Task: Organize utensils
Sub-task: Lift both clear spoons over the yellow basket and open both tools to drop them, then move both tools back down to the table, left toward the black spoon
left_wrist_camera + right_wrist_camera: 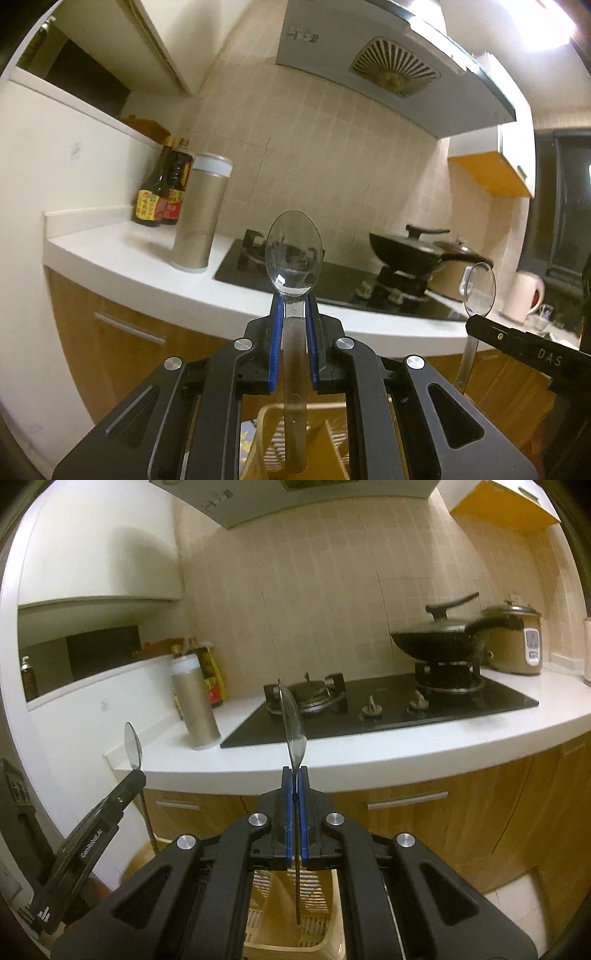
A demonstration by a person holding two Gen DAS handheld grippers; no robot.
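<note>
In the left wrist view the left gripper (pixel 294 299) sat at lower centre, its blue pads clenched on the neck of a metal spoon (pixel 294 258) whose bowl faced the camera and stood upright above the fingertips, the handle running down between the jaws toward the bottom edge. At the right of that frame the right gripper (pixel 476 323) reached in, grasping a second spoon (pixel 479 291), bowl up, handle hanging below it. In the right wrist view that second spoon appeared edge-on at centre, its thin handle pinched between the tightly closed blue pads. The left gripper and its spoon showed at the lower left there. A slatted yellow plastic basket (pixel 295 923) lay beneath the grippers at the bottom centre of both views. Behind, a white countertop (pixel 369 753) carried a black gas hob (pixel 388 709), a lidded black wok (pixel 432 638), a tall beige canister (pixel 201 214) and dark sauce bottles (pixel 162 188).
</note>
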